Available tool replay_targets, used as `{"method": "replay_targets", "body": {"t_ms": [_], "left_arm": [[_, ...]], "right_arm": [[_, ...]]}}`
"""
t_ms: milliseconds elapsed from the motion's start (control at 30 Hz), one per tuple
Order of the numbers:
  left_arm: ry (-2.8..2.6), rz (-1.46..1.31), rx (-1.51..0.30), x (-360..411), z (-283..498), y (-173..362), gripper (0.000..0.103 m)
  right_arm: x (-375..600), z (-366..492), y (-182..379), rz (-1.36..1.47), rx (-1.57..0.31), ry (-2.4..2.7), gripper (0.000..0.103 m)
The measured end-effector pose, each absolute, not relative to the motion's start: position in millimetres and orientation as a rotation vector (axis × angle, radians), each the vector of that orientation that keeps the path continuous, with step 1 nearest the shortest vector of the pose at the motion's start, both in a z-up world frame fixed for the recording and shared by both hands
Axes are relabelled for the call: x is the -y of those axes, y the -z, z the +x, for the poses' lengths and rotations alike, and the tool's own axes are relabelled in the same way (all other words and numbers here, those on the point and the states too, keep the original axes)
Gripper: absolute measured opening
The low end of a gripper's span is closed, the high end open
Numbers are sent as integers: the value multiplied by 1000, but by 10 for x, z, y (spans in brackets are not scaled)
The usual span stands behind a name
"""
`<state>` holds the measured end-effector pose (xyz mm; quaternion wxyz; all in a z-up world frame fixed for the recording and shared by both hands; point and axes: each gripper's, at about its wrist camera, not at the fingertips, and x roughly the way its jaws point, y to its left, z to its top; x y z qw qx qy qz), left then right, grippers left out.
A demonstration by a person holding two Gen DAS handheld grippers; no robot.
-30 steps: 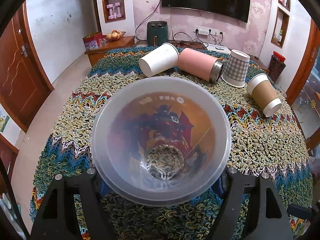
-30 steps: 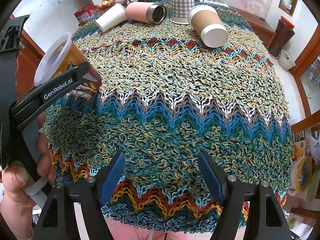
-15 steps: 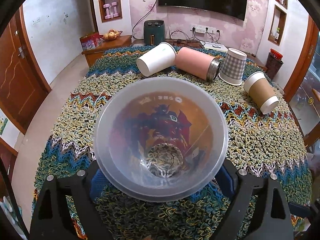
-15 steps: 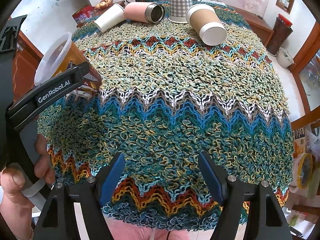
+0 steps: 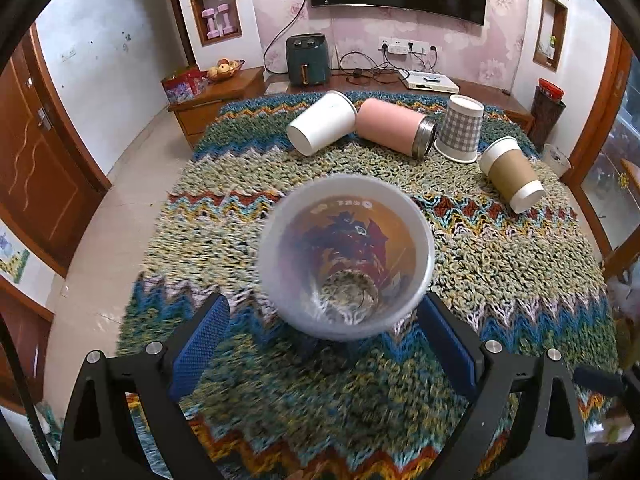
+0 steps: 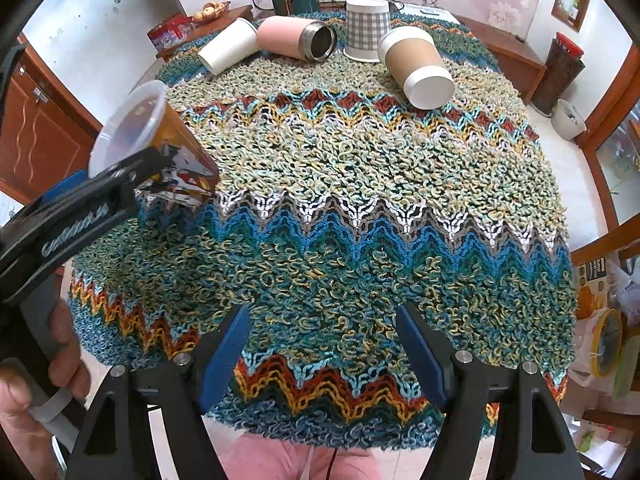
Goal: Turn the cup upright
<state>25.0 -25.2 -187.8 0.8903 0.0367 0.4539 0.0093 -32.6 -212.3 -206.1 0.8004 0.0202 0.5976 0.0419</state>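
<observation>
Now that the clear plastic cup (image 5: 346, 256) stands mouth up on the knitted cloth (image 5: 500, 264) over the worktop, the flip looks nearly done. It sits between the blue pads of the left gripper (image 5: 324, 344), whose jaws are spread wide and, as far as I can tell, not pressing it. What seems left is pulling that gripper away. The cup is see-through, with a wide white rim and an orange cartoon picture on its side. The right gripper (image 6: 324, 350) hangs over the near edge, jaws wide and holding nothing.
</observation>
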Motion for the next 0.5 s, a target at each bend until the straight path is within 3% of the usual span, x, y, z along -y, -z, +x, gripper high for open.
{"method": "replay_targets", "body": {"t_ms": [500], "left_arm": [[-26,-11,-969,87,24,890,96]], "right_arm": [[2048,-333,1082,48,-1187,-108,76]]}}
